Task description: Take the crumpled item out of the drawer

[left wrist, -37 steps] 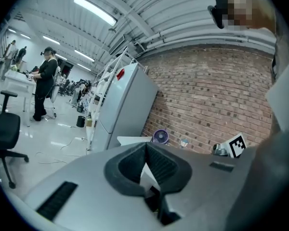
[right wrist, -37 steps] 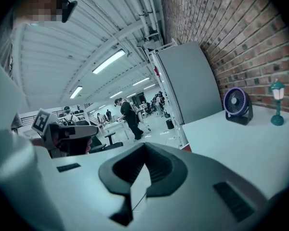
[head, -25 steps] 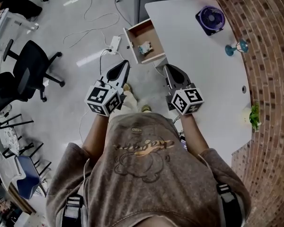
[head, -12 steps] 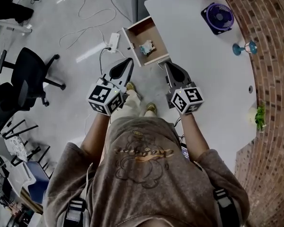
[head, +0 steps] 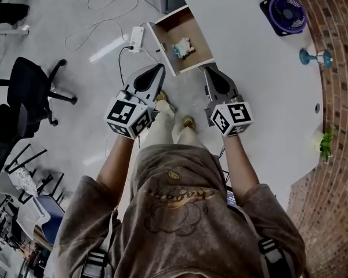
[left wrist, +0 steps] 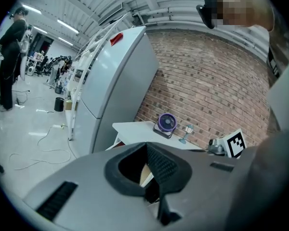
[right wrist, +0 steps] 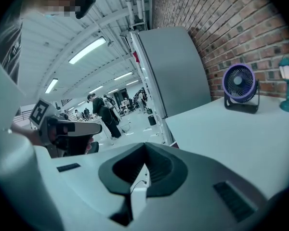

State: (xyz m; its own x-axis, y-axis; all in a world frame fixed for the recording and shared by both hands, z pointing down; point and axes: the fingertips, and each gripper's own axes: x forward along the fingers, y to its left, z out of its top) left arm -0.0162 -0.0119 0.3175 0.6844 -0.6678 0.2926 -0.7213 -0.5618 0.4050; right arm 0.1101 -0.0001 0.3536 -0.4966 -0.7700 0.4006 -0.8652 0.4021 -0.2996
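Note:
The wooden drawer (head: 191, 28) stands pulled out from the white table (head: 255, 74). A small crumpled blue-and-white item (head: 182, 48) lies inside it. My left gripper (head: 158, 68) is shut and empty, its tip just short of the drawer's front left corner. Beside the drawer's near right corner, my right gripper (head: 207, 69) is also shut and holds nothing. In the left gripper view the jaws (left wrist: 145, 146) meet, with a strip of the drawer's wood showing behind them. In the right gripper view the jaws (right wrist: 144, 146) meet too. The item is hidden in both gripper views.
A purple fan (head: 287, 14), a teal lamp (head: 314, 55) and a small plant (head: 326, 143) stand along the table by the brick wall. A power strip (head: 134, 39) with cables lies on the floor left of the drawer. Black office chairs (head: 29, 91) stand further left.
The head view has shifted forward, so the drawer and table sit higher and nearer. Both grippers have crept slightly toward the drawer and stay shut and empty.

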